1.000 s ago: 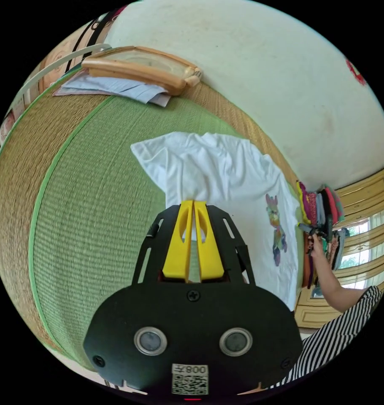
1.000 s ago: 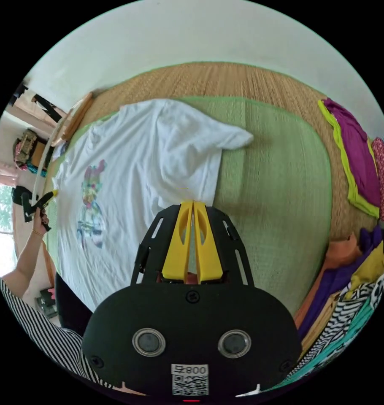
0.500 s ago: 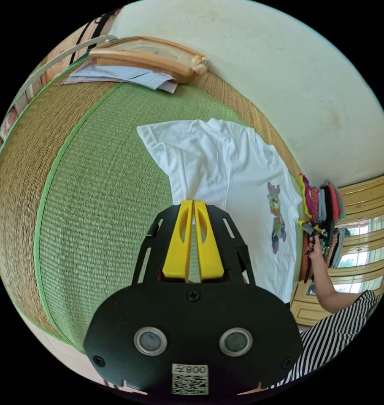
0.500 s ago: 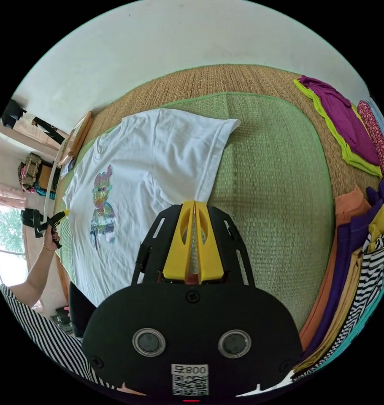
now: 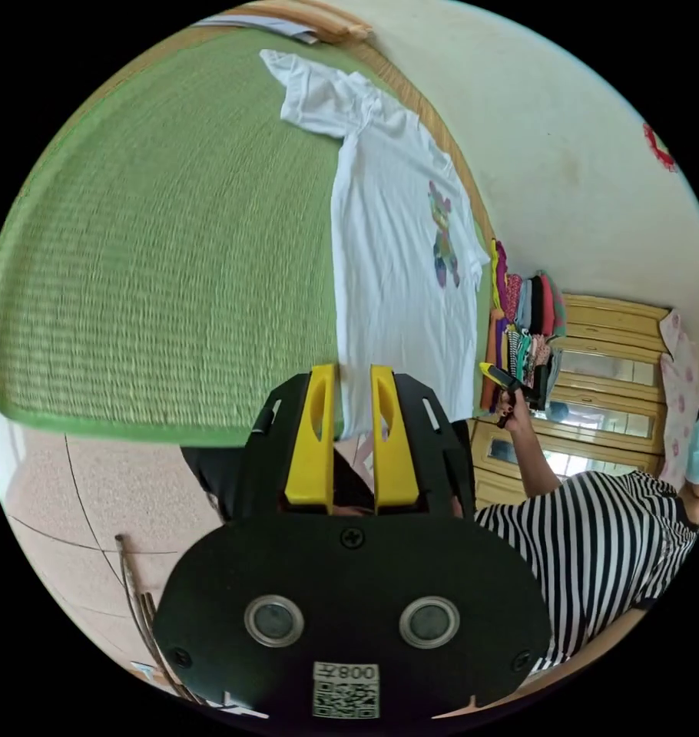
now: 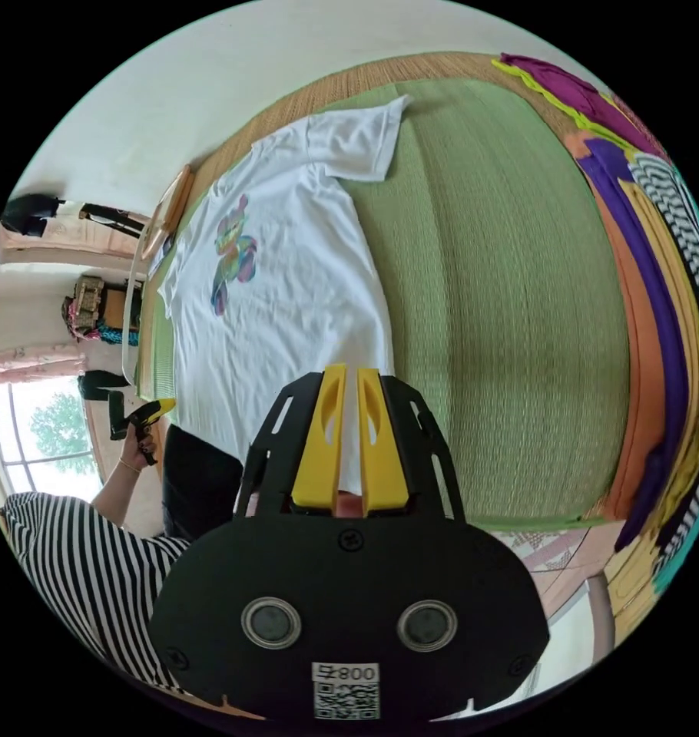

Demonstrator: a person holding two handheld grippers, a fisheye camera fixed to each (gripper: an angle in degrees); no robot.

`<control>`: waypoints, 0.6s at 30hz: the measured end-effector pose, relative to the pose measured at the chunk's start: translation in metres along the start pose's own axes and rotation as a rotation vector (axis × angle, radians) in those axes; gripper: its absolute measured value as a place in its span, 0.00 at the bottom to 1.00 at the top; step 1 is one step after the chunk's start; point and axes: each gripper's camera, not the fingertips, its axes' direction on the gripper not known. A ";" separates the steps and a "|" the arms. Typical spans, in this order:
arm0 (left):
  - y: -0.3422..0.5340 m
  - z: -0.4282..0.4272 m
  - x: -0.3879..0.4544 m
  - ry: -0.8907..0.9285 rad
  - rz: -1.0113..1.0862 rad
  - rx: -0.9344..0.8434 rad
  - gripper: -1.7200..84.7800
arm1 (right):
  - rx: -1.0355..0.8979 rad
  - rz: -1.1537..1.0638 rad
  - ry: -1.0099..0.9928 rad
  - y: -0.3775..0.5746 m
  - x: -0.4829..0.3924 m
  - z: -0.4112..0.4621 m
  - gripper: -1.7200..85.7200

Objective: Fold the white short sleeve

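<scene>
The white short sleeve shirt [image 5: 395,253] with a colourful print lies spread flat, front up, on the green mat [image 5: 173,230]. In the left gripper view my left gripper [image 5: 353,370] is open at the shirt's bottom hem, its jaws clearly apart and holding nothing. The right gripper view has the shirt [image 6: 288,307] stretching away from my right gripper [image 6: 351,372], whose jaws stand slightly apart over the hem at the other bottom corner. Each view also catches the other gripper in the person's hand: the right one [image 5: 497,375] and the left one [image 6: 146,414].
A pile of coloured clothes [image 5: 526,322] sits beside the mat; in the right gripper view it [image 6: 657,307] runs along the right side. The person's striped top [image 5: 595,553] is close behind. A wooden cabinet [image 5: 611,368], tiled floor [image 5: 81,499] and a wall border the mat.
Both grippers drew back toward the mat's near edge, pulling the shirt out flat. Both sets of jaws, shut on the shirt before, have parted and let go.
</scene>
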 end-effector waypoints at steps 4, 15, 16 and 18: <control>0.016 0.013 -0.004 0.023 -0.020 -0.015 0.09 | -0.015 0.009 0.067 0.034 0.003 -0.003 0.07; 0.018 0.014 0.007 -0.032 -0.015 -0.011 0.04 | -0.055 0.011 0.149 0.063 0.008 0.022 0.04; 0.019 0.010 0.010 -0.024 -0.011 0.002 0.03 | -0.053 0.004 0.158 0.064 0.007 0.022 0.04; 0.021 0.004 0.015 -0.010 0.002 0.018 0.03 | -0.068 -0.019 0.136 0.064 0.005 0.025 0.03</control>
